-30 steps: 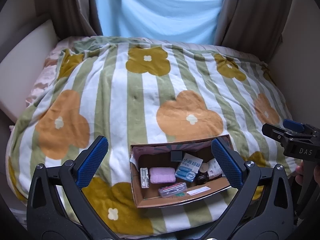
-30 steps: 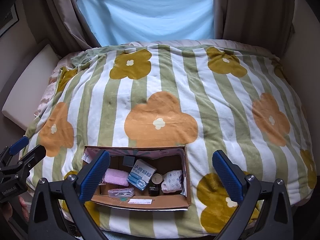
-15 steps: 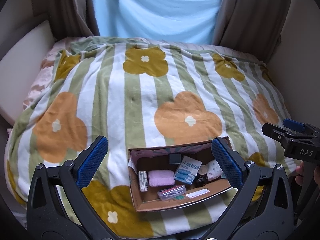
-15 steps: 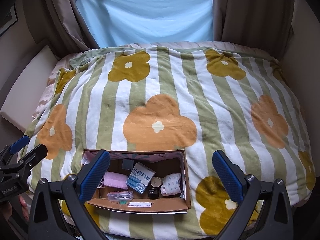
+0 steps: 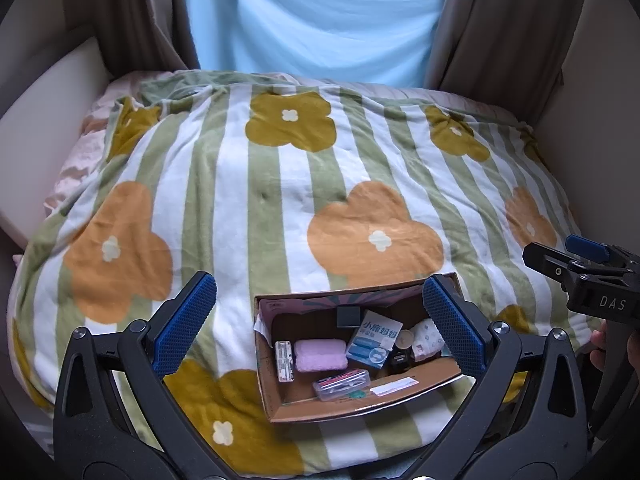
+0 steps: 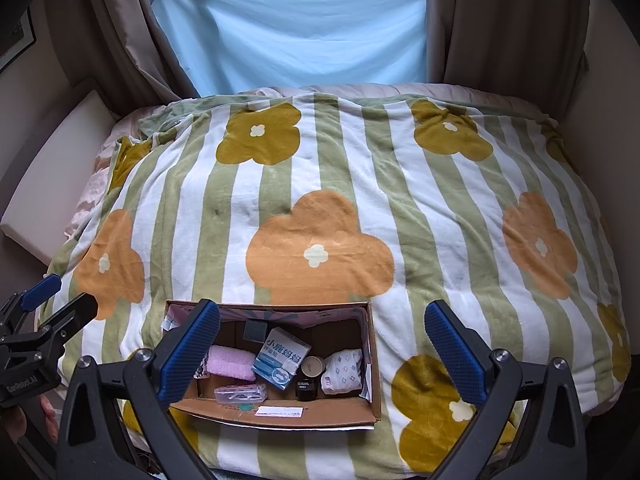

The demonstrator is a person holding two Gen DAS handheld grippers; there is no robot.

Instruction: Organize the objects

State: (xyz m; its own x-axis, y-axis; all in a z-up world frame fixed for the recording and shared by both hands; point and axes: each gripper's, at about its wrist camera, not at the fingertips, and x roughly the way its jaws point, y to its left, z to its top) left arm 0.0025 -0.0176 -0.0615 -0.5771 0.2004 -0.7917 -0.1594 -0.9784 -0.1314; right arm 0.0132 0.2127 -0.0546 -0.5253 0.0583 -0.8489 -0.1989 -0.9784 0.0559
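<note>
both grippers, left gripper (image 5: 318, 322) and right gripper (image 6: 320, 350), spread wide, holding nothing over cardboard box (image 6: 276, 410); soft blanket (image 6: 320, 200) could let it tip when reaching in.

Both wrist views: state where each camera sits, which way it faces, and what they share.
Left wrist view: rides the left gripper, facing forward and down over the bed at the open brown cardboard box; its open blue-padded fingers show, the right gripper at the right edge.
Right wrist view: rides the right gripper, same heading; the left gripper shows at the left edge.
Shared: the box, the green-striped flowered blanket, the pale blue curtain.
</note>
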